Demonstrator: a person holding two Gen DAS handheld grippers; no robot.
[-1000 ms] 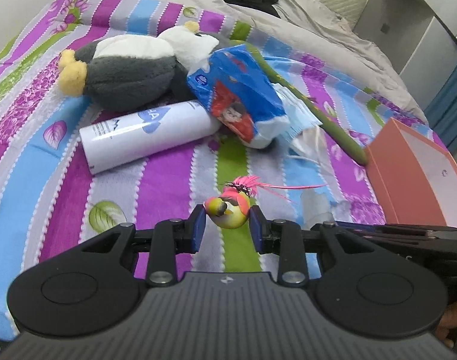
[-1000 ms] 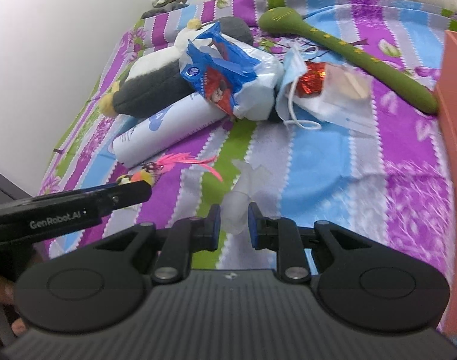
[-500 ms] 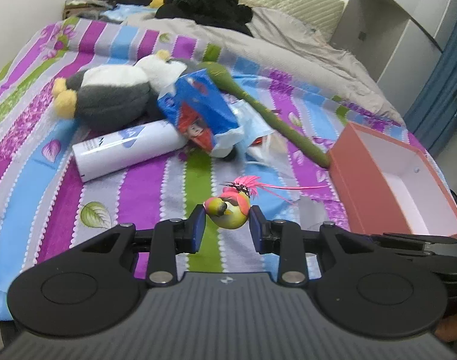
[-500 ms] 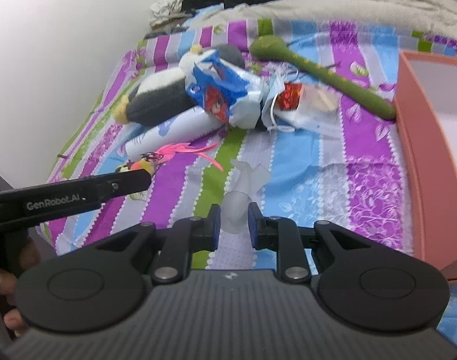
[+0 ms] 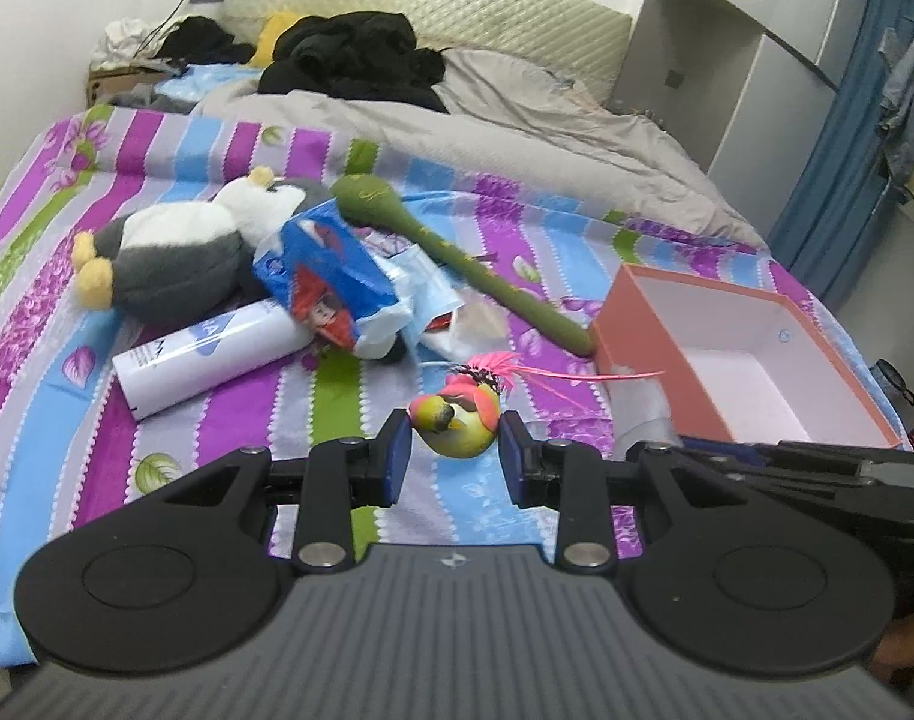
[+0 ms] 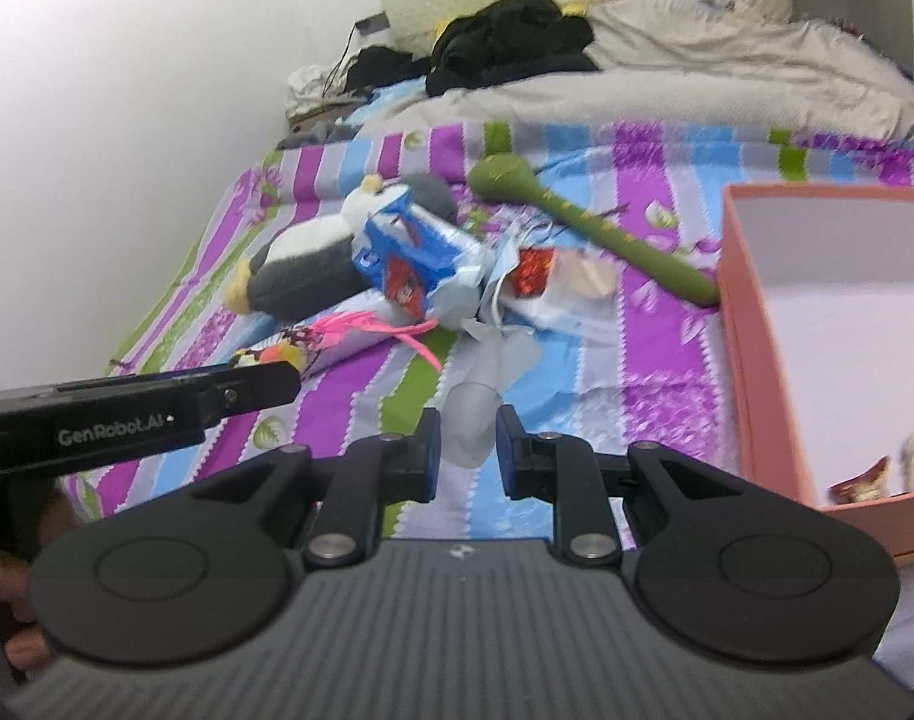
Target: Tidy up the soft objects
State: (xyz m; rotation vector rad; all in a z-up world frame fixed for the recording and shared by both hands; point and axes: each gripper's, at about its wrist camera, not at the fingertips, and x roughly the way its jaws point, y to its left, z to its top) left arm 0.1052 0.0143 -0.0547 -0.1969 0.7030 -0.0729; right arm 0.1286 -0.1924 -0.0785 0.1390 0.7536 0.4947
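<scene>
Toy bird [image 5: 457, 420], yellow-green with pink feathers: pinched between the blue pads of my left gripper [image 5: 454, 459], held above the striped bedspread [image 5: 229, 414]. Crumpled clear plastic piece [image 6: 472, 414]: clamped in my right gripper [image 6: 464, 450], just left of the open orange box [image 6: 757, 372]. Remaining on the bedspread, heaped together beyond both: plush penguin [image 5: 169, 252], white tube [image 5: 205, 357], blue snack bag [image 5: 325, 276], green plush stick [image 5: 457, 252].
</scene>
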